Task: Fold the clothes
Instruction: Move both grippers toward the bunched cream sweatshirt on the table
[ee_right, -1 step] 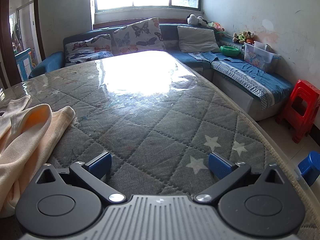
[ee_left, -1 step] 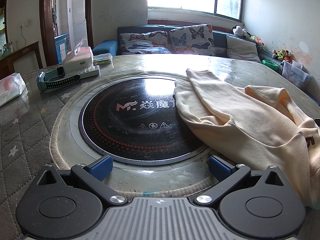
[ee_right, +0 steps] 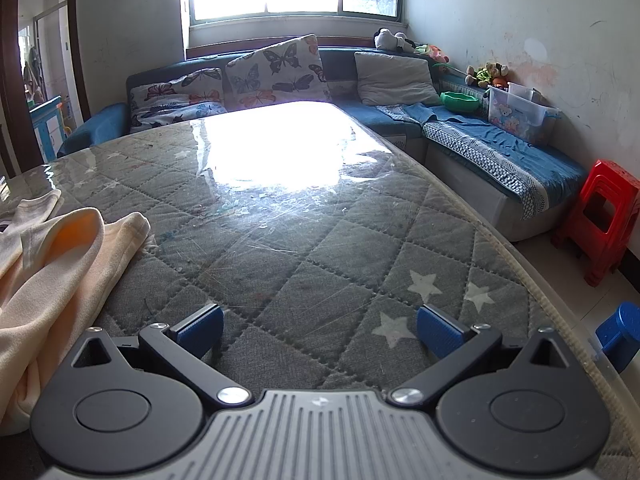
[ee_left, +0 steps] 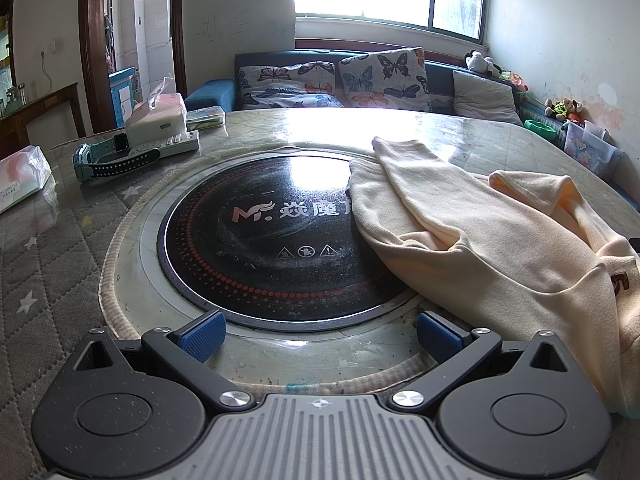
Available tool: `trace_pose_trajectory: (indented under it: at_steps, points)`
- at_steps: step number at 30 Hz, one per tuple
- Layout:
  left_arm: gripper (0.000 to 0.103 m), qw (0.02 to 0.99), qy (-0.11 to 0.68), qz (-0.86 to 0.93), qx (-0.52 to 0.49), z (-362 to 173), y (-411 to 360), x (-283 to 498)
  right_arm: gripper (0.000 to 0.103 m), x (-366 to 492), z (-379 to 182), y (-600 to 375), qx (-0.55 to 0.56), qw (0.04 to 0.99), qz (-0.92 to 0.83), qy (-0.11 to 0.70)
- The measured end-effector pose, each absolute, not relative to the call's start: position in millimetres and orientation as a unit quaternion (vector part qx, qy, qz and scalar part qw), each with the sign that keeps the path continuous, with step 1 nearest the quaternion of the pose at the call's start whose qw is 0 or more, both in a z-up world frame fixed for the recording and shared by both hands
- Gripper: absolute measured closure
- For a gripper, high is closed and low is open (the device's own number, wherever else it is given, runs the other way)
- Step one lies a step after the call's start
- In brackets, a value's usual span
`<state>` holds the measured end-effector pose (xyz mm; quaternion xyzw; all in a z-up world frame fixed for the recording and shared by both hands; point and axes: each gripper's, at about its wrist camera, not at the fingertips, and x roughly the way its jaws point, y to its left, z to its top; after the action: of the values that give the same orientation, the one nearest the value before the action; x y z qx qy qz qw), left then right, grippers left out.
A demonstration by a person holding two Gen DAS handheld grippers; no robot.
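A: Where's the garment [ee_left: 492,240]?

B: Heaped on the table [ee_right: 320,248], unfolded. It lies between the two claws, draped partly over the right side of the black hob [ee_left: 264,240] set in the table's middle, one sleeve reaching toward the far edge.

A: So which step is this?

B: The very start, I'd judge. Nothing is folded or even spread flat.

A: And the claws?

B: The left gripper [ee_left: 318,332] has its jaws wide apart, holding nothing, hovering by the hob's near rim with the cloth just to its right. The right gripper [ee_right: 318,330] is equally wide and empty, over bare quilted cover, cloth off to its left.

A: Next move?

B: Probably each claw turns inward, pinches a hem or shoulder, and pulls the cloth flat, clear of the hob.
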<state>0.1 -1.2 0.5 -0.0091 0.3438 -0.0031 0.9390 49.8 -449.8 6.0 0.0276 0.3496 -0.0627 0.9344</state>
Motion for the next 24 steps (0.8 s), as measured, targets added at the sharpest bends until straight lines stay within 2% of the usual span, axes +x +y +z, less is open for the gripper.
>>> trace_pose_trajectory:
  at_steps: [24]
  points:
    - [0.000,0.927,0.373,0.020,-0.002,21,-28,-39,0.000,-39,44,-402,-0.031,0.946,0.009,0.323]
